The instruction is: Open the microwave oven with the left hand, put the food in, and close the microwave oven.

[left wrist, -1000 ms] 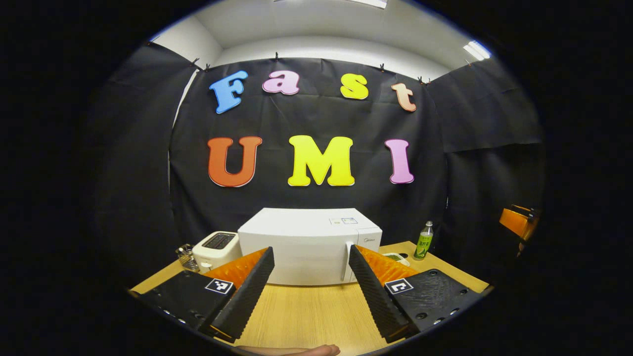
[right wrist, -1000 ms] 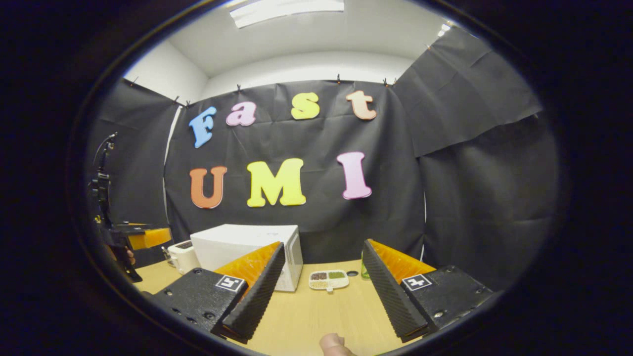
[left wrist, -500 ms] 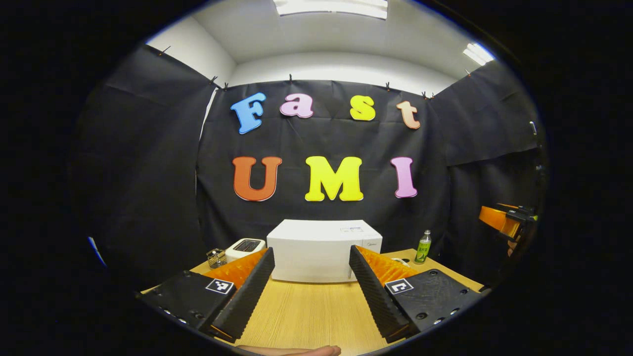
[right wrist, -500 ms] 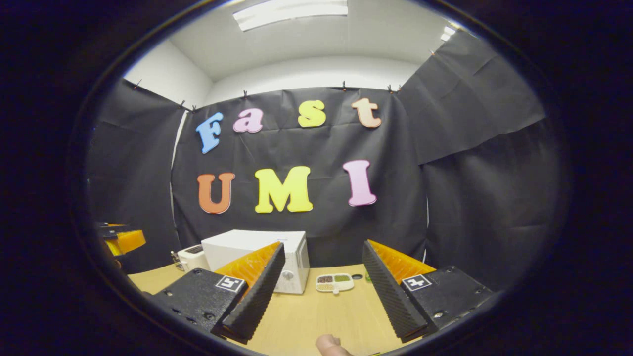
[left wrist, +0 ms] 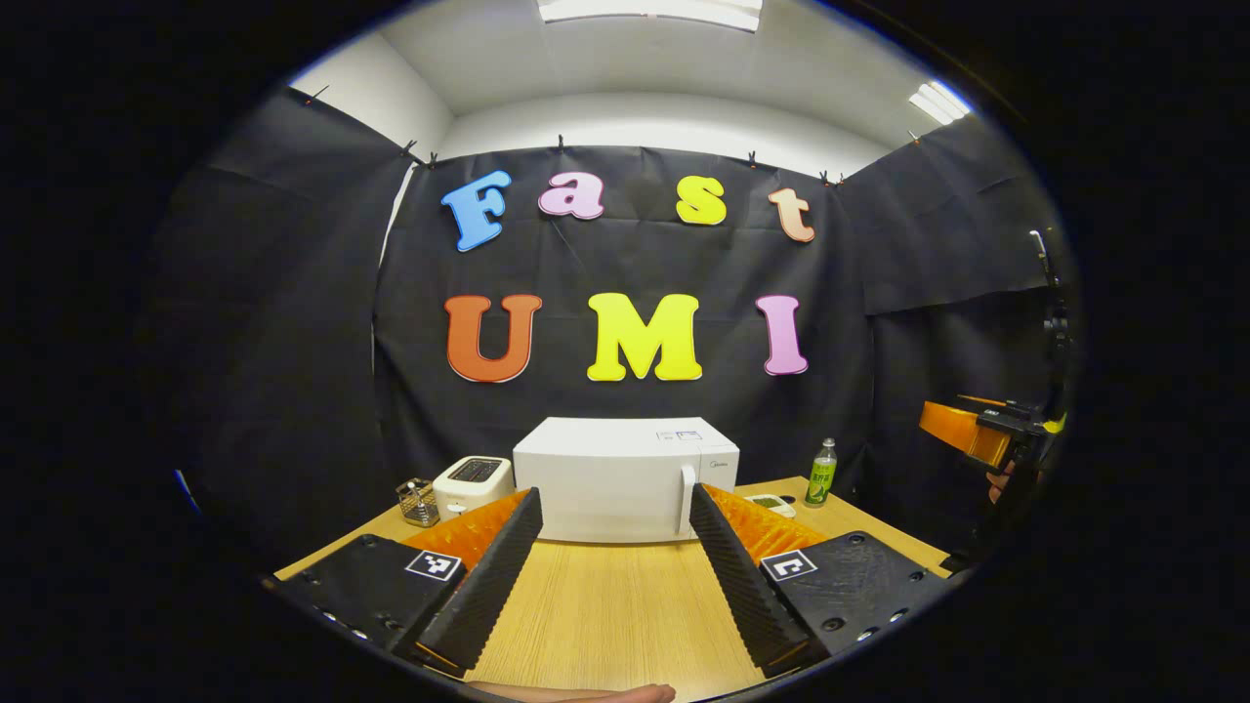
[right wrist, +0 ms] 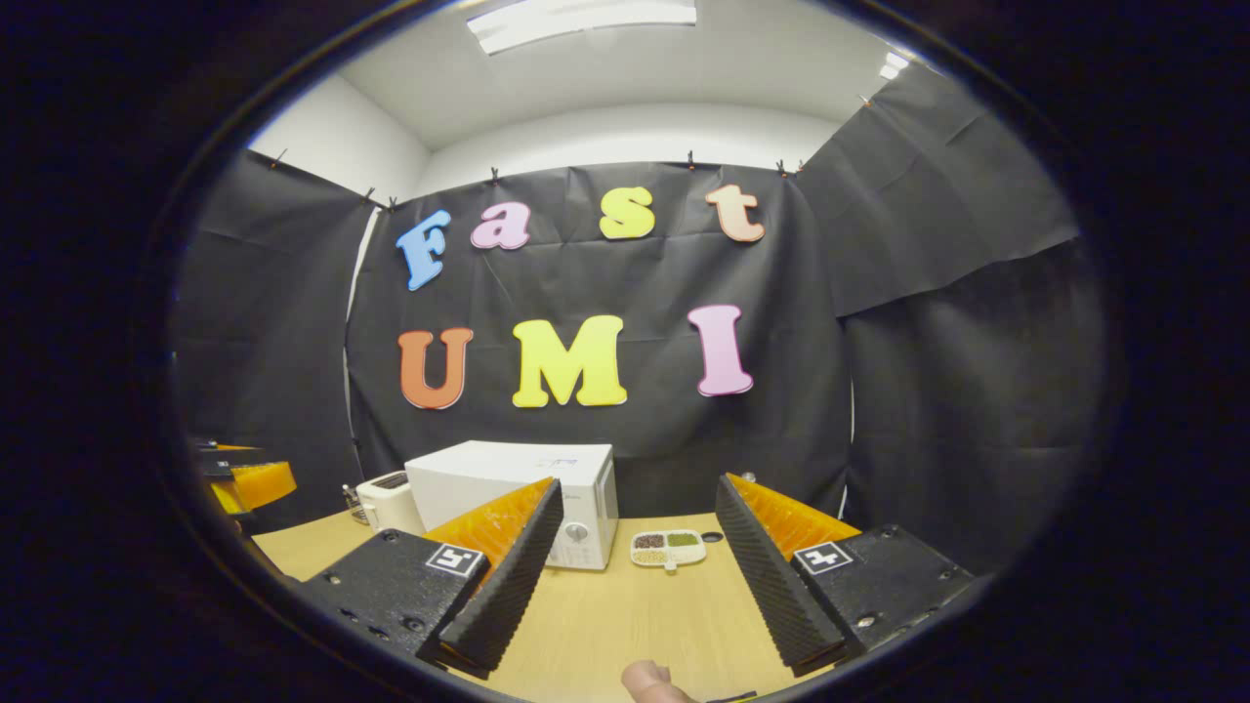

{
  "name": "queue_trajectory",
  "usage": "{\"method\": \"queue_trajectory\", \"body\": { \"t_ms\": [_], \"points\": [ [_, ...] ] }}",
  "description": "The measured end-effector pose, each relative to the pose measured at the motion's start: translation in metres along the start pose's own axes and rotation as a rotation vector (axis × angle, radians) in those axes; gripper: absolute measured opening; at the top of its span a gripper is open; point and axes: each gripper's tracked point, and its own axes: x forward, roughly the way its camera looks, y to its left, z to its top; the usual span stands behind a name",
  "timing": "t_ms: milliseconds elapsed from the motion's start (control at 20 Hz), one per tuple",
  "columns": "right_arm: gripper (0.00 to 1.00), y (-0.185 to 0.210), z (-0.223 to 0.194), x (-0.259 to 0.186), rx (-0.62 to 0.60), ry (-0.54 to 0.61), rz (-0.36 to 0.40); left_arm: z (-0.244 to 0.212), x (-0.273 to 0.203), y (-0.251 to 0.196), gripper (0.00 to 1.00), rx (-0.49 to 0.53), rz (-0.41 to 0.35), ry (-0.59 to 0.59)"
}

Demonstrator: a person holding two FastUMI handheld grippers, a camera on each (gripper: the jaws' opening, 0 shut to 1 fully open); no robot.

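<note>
At table's far edge: microwave (left wrist: 625, 478), door shut | food tray (right wrist: 669, 549) just right of it | my left gripper (left wrist: 615, 576) and right gripper (right wrist: 635, 576) both spread, empty | step: opening not begun | next: left reaches door handle (left wrist: 687, 498)

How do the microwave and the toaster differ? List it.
Size: the microwave is far larger than the toaster beside it. Openings: the microwave has a front door, shut, with a vertical handle; the toaster has a dark slot on top. Place: in the left gripper view the microwave stands mid-table, the toaster toward the table's left edge. Both are white and stand upright on the table.
</note>
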Motion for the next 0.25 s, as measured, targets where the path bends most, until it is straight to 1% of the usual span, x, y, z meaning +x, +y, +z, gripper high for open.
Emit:
{"method": "queue_trajectory", "body": {
  "t_ms": [50,100,150,200,250],
  "points": [
    [0.91,0.0005,0.0,-0.0003,-0.001,0.0,0.0,-0.0002,0.001,0.0008,0.95,0.002,0.002,0.001],
    [1.0,0.0005,-0.0023,-0.0004,-0.003,0.003,0.001,-0.0004,0.0008,0.0017,0.95,0.007,0.007,0.002],
    [1.0,0.0006,-0.0031,-0.0008,-0.004,0.006,0.001,-0.0011,-0.0013,0.0005,0.84,0.013,0.008,0.0],
    [1.0,0.0013,-0.0042,-0.0006,-0.002,0.009,0.002,-0.0012,-0.0027,-0.0018,0.84,0.017,0.003,-0.002],
    [0.91,0.0028,-0.005,-0.0004,-0.001,0.014,0.004,-0.0021,-0.0038,-0.0047,0.84,0.016,-0.006,-0.002]
  ]
}}
